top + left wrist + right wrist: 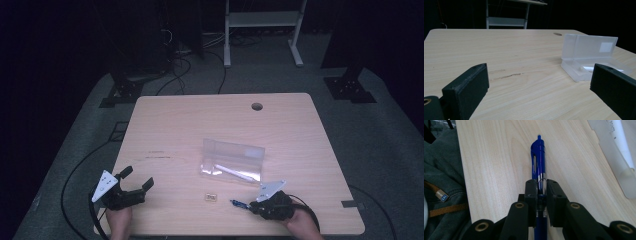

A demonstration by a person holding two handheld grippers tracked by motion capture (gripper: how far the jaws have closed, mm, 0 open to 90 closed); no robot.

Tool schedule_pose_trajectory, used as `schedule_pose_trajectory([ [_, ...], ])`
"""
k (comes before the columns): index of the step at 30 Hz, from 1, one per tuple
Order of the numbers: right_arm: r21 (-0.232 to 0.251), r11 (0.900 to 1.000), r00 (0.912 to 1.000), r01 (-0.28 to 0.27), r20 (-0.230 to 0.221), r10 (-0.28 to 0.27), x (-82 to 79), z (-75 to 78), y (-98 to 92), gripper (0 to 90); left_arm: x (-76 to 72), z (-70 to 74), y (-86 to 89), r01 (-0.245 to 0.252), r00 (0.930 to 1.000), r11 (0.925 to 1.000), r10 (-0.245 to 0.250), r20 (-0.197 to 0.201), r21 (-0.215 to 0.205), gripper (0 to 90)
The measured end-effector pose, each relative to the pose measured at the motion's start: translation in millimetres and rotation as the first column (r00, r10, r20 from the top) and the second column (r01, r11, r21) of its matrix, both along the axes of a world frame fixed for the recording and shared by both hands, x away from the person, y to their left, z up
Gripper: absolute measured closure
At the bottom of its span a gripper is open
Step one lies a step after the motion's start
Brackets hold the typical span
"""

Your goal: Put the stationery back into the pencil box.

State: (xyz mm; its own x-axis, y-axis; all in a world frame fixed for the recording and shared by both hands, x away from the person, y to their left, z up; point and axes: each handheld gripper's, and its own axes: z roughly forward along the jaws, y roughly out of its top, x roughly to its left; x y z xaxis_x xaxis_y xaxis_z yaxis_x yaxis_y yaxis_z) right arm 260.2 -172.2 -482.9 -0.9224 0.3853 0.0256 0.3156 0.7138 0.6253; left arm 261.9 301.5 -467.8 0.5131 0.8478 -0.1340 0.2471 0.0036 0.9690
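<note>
Your right claw (539,192) is clamped on the blue pen (538,157); the jaws hide the barrel's middle, and its rear end is cut off at the frame's bottom edge. From above, the pen (239,203) juts toward 9 o'clock from that claw (252,205), low over the table (170,120), detail hard to make out. Your left claw (536,85) stands apart, with nothing between its jaws. The clear case (232,161) lies at 12 o'clock of the pen, its white contents blurred.

A dim lab or recording studio: lone wooden table (175,125), floor cables (175,70), stand bases (350,87), dark surrounds.
</note>
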Motion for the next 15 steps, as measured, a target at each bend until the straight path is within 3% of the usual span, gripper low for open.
schedule_pose_trajectory([
  [9,0.033,0.999,0.9997,0.005,-0.022,-0.004,-0.3,3.9,-3.3,79.2,0.0,-0.2,0.4,-0.002,1.0000,1.0000,0.002,0.000,-0.004,1.1],
  [15,0.047,0.999,0.9999,0.013,-0.006,-0.013,-0.6,9.6,-6.2,79.3,-0.3,-0.3,0.5,-0.003,1.0000,1.0000,0.003,0.000,-0.002,1.1],
])
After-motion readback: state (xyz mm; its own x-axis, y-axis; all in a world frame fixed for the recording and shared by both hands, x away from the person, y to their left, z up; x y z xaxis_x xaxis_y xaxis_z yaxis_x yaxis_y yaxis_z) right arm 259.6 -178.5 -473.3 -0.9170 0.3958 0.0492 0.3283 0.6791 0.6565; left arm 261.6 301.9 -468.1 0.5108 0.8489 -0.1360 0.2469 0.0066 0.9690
